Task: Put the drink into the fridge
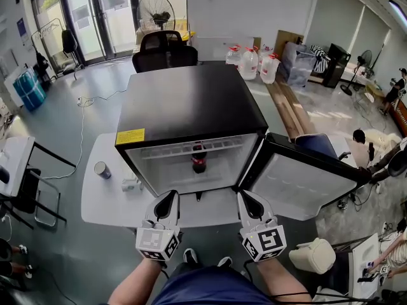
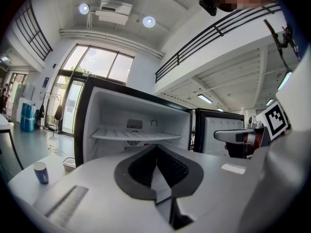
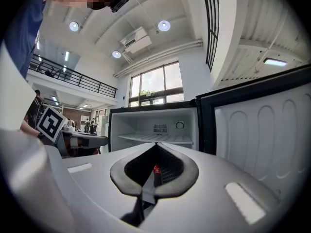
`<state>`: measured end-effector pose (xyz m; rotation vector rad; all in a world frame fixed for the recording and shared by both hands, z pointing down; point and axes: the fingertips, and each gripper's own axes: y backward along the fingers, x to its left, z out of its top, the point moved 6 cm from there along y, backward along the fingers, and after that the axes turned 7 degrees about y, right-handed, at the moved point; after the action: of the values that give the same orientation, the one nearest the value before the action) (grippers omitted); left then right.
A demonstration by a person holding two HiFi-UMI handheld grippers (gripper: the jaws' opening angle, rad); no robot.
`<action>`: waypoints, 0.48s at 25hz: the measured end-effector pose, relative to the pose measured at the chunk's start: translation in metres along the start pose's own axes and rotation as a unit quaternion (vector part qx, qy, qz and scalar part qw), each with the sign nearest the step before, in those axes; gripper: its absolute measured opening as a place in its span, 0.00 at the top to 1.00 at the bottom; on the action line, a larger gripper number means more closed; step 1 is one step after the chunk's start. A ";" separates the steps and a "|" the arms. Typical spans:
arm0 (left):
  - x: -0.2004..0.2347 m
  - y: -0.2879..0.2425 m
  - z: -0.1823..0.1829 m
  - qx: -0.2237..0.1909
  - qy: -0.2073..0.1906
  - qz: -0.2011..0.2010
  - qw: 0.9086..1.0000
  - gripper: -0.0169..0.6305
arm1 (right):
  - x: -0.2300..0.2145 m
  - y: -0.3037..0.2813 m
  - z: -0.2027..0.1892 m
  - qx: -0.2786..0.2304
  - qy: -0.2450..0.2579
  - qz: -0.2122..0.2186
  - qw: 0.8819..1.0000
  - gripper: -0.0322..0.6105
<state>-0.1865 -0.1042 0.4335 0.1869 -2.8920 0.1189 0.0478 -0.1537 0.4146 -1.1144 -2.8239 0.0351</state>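
A black mini fridge (image 1: pixel 191 103) stands on a white table (image 1: pixel 105 205) with its door (image 1: pixel 299 184) swung open to the right. A dark cola bottle (image 1: pixel 199 159) with a red cap stands upright inside it, under the wire shelf (image 2: pixel 136 135). My left gripper (image 1: pixel 166 203) is held in front of the fridge opening, shut and empty; its jaws (image 2: pixel 156 149) meet at the tip. My right gripper (image 1: pixel 249 202) is level with it, also shut and empty (image 3: pixel 156 147). A bit of the bottle's red cap (image 3: pixel 156 169) shows through the slit behind its jaws.
A blue paper cup (image 1: pixel 102 169) and a small white object (image 1: pixel 130 184) sit on the table left of the fridge. Behind the fridge is a black office chair (image 1: pixel 164 48), with water jugs (image 1: pixel 251 62) to its right. People sit at the right.
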 end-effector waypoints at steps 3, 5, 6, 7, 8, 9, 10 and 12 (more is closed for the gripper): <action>0.000 0.000 0.000 0.002 0.001 -0.001 1.000 0.97 | 0.001 0.000 -0.001 0.002 0.000 0.000 1.000 0.94; 0.001 0.000 -0.001 0.002 0.003 -0.001 1.000 0.97 | 0.003 0.000 -0.002 0.002 0.000 0.000 1.000 0.94; 0.001 0.000 -0.001 0.002 0.004 -0.001 1.000 0.97 | 0.003 0.001 -0.002 0.002 0.001 0.001 1.000 0.94; 0.002 0.000 -0.001 0.002 0.004 -0.001 1.000 0.97 | 0.004 0.001 -0.001 0.002 0.002 0.002 1.000 0.94; 0.002 0.000 -0.001 0.002 0.004 -0.001 1.000 0.97 | 0.004 0.001 -0.001 0.001 0.002 0.003 1.000 0.94; 0.002 0.000 -0.001 0.002 0.004 -0.002 1.000 0.97 | 0.005 0.001 -0.001 0.001 0.002 0.004 1.000 0.94; 0.002 0.000 -0.001 0.003 0.003 -0.002 1.000 0.97 | 0.005 0.000 -0.002 0.001 0.001 0.005 1.000 0.94; 0.002 0.000 -0.003 0.005 0.002 -0.003 1.000 0.97 | 0.005 0.000 -0.003 0.002 -0.001 0.006 1.000 0.94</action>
<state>-0.1875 -0.1041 0.4363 0.1958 -2.8880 0.1318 0.0445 -0.1498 0.4181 -1.1302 -2.8183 0.0434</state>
